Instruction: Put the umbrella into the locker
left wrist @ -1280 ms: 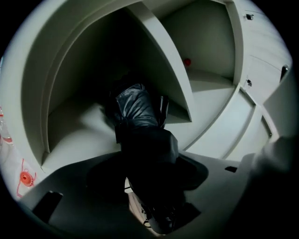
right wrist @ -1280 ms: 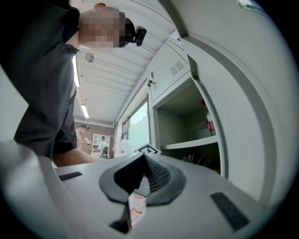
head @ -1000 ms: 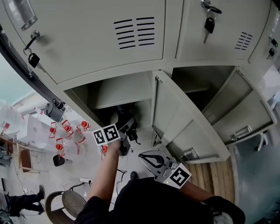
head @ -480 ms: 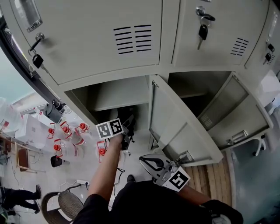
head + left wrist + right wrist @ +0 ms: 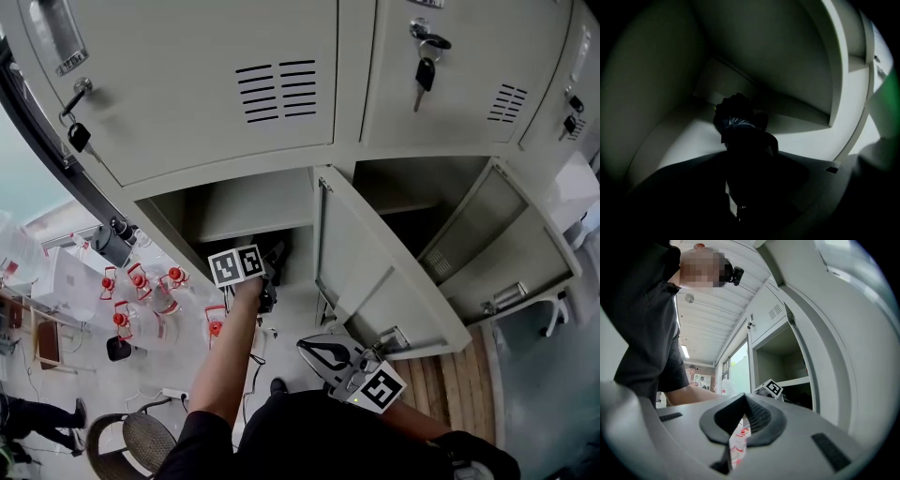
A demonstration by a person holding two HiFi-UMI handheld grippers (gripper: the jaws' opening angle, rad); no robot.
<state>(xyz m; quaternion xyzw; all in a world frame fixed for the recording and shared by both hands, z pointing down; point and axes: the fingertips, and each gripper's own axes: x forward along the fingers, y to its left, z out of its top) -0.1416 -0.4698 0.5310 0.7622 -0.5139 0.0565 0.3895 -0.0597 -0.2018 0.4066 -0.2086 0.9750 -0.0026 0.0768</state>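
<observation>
While my left gripper (image 5: 269, 275) reaches into the open lower compartment of the locker (image 5: 246, 202), its jaws pinch the dark folded umbrella (image 5: 740, 129), whose far end is inside, above the compartment floor. I judge this as the placing step, and the next move calls for lowering it to rest, then spreading the jaws. My right gripper (image 5: 736, 430) hangs idle near my waist, jaws pressed together on nothing; gloom in the locker hides the exact grip line and whether the umbrella touches the floor.
</observation>
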